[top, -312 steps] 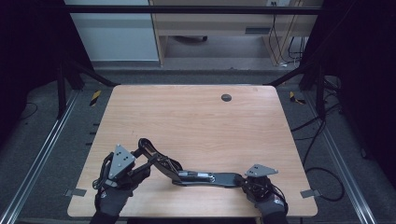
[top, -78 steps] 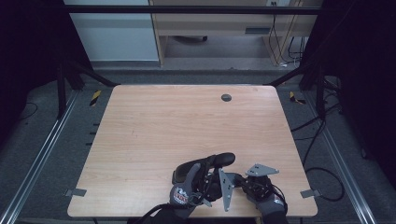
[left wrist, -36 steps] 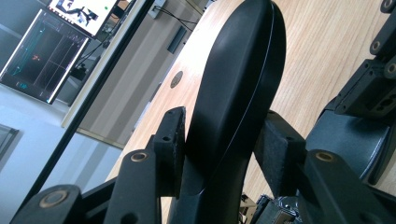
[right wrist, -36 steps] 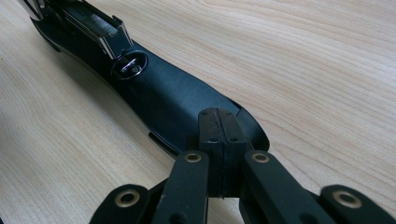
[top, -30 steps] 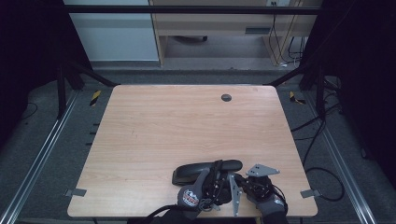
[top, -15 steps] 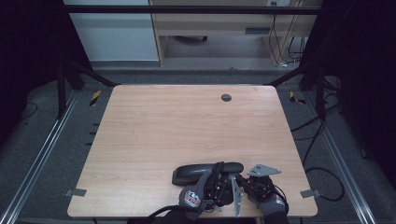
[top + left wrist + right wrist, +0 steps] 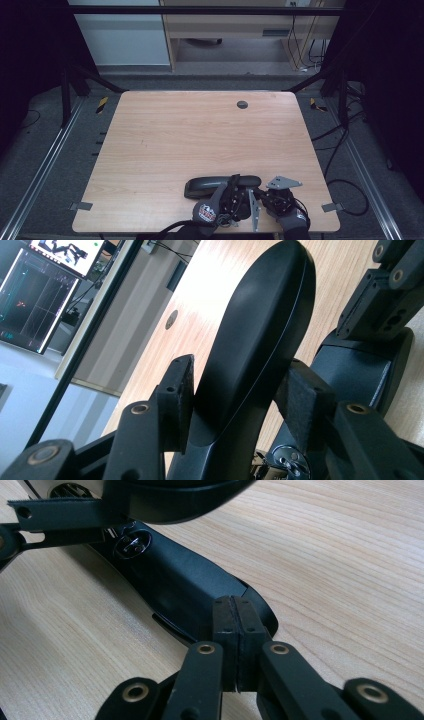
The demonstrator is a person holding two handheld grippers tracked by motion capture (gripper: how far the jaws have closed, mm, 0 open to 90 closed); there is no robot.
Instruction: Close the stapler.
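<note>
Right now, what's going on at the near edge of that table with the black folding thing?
A person is working a black hinged arm on the wooden table with a gripper in each hand. It lies folded near the table's front edge. The left gripper straddles the upper section, and its jaws have just been opening, so the pads sit close beside it. The right gripper is shut, its pads together against the end of the lower section.

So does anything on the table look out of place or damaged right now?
Nothing stands out. The black folding arm lies folded near the table's front edge between both grippers, with no visible damage; the wood around it shows no spill.
</note>
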